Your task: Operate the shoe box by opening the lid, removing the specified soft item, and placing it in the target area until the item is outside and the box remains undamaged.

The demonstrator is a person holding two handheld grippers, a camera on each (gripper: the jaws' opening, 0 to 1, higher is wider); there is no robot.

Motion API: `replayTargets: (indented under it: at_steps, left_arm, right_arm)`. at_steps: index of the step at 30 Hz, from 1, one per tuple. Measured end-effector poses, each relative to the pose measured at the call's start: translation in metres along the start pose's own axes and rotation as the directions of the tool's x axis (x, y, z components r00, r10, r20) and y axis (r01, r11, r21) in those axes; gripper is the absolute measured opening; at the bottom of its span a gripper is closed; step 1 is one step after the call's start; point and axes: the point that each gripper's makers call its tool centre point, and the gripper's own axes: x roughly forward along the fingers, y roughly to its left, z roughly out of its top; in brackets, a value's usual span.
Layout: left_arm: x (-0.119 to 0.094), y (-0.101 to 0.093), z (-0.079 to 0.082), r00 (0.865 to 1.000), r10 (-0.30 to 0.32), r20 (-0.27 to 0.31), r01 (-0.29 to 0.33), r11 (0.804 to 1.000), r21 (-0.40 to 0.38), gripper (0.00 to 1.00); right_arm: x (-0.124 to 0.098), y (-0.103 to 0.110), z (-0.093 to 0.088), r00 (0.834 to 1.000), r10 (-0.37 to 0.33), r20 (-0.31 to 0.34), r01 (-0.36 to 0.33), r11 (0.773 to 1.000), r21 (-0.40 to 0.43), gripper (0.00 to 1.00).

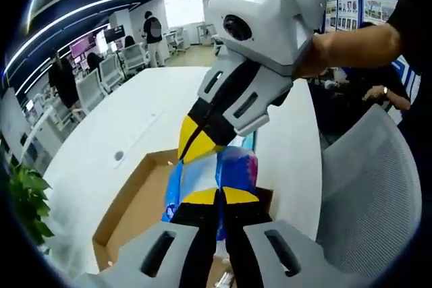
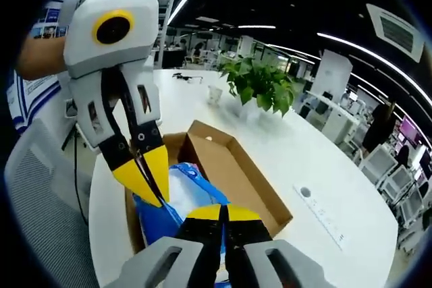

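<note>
Open brown cardboard shoe box [image 2: 233, 166] on smooth white counter [image 2: 304, 160]; crinkly blue plastic bag [image 2: 179, 197] over the box, both grippers' yellow-tipped fingers clamped on it: left gripper [image 1: 219, 197], right gripper [image 2: 223, 214].

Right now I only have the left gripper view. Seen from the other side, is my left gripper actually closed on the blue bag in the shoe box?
Observer: Yes. In the right gripper view, the left gripper has its yellow tips pinched shut on the upper edge of the blue bag.
Operator: Is anything on the table past the box?
Observer: A small white cup stands beyond the shoe box, beside a potted plant.
</note>
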Motion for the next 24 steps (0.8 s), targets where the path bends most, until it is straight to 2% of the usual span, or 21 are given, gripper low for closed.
replayTargets:
  at_steps: [11,24]
  left_arm:
    - [0.003,-0.012,0.024,1.0,-0.016,0.015,0.015,0.999,0.042,0.0]
    - [0.02,-0.025,0.051,0.999,-0.042,0.021,0.04,0.996,0.08,0.0]
  right_arm:
    - [-0.023,-0.009,-0.002,1.0,-0.024,0.009,0.023,1.0,0.012,0.0]
    - [-0.052,-0.025,-0.018,0.998,-0.056,-0.001,0.056,0.998,0.029,0.0]
